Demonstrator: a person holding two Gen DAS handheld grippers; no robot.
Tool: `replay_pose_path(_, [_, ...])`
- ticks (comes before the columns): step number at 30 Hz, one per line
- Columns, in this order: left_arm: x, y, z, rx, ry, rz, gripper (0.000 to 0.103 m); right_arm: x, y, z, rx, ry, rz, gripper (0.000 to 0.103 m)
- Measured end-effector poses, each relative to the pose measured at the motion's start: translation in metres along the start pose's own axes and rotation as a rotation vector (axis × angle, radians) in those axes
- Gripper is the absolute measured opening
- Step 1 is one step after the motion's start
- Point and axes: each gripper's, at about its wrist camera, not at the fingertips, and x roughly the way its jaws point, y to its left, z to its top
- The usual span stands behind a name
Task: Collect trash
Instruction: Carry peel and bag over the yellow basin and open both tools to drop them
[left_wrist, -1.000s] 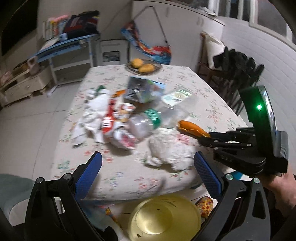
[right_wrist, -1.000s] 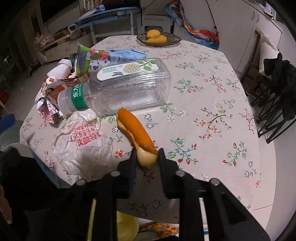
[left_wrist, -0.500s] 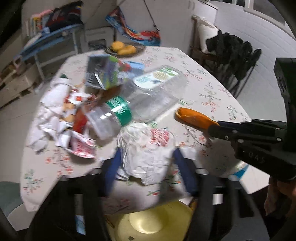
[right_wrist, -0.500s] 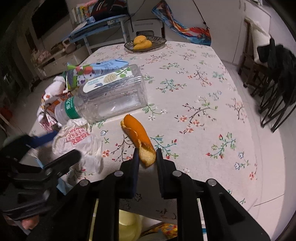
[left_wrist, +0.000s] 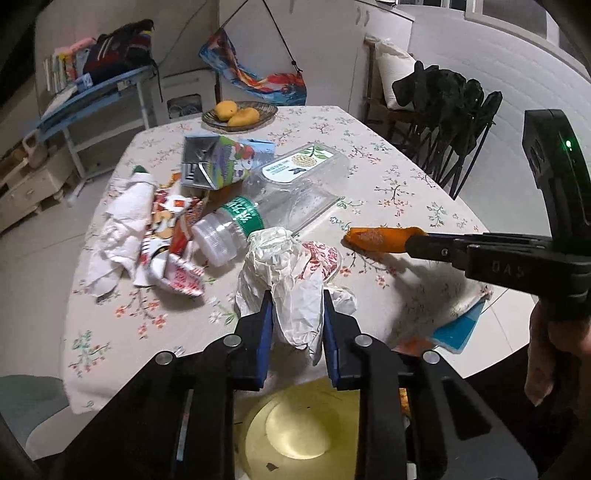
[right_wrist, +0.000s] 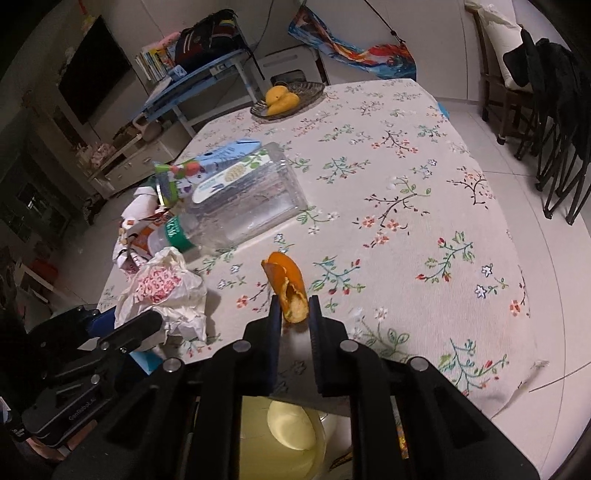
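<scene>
- Left wrist view: the left gripper (left_wrist: 297, 317) is clamped on a crumpled white wrapper (left_wrist: 291, 280) printed in red, at the near edge of the table (left_wrist: 406, 177).
- Right wrist view: the right gripper (right_wrist: 293, 314) pinches one end of an orange peel (right_wrist: 286, 282), the rest of the peel reaching forward over the cloth.
- Yellow bin (left_wrist: 295, 428), round and open, sits on the floor directly below both grippers, just past the table edge; inside it only a small dark speck shows.
- Progress, as a judgement: early. Two pieces are in hand and neither has been dropped yet.
- Left on the cloth: a clear plastic bottle (left_wrist: 280, 199) with a green label lying on its side, a flattened juice carton (left_wrist: 221, 162) touching it, red-and-white snack wrappers (left_wrist: 173, 240), and white crumpled tissues (left_wrist: 122, 229), all clustered on the table's left half.
- Not trash, presumably: a dish of yellow fruit (left_wrist: 236, 114) at the far edge.
- Surface: a pale floral tablecloth; its right half is bare.
- Room: dim, tiled floor, blue shelf rack (right_wrist: 192, 85) with books, dark folding chairs (left_wrist: 454, 122) at right.
</scene>
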Motion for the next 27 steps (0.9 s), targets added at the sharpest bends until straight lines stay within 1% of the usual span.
replay_pose_path(7, [-0.027, 0.004, -0.011, 0.016, -0.018, 0.040, 0.023, -0.004, 0.009, -0.007, -0.019, -0.018, 0.045, 0.014])
replay_pose_path(17, [-0.055, 0.005, -0.026, 0.032, -0.041, 0.075, 0.023, -0.018, 0.032, -0.032, -0.067, -0.024, 0.107, 0.014])
replay_pose_path(21, [-0.066, 0.009, -0.032, 0.023, -0.048, 0.083, 0.023, -0.018, 0.042, -0.043, -0.098, 0.003, 0.129, 0.014])
replay_pose_path(27, [-0.075, 0.018, -0.044, 0.002, -0.045, 0.089, 0.023, -0.010, 0.065, -0.065, -0.185, 0.071, 0.146, 0.014])
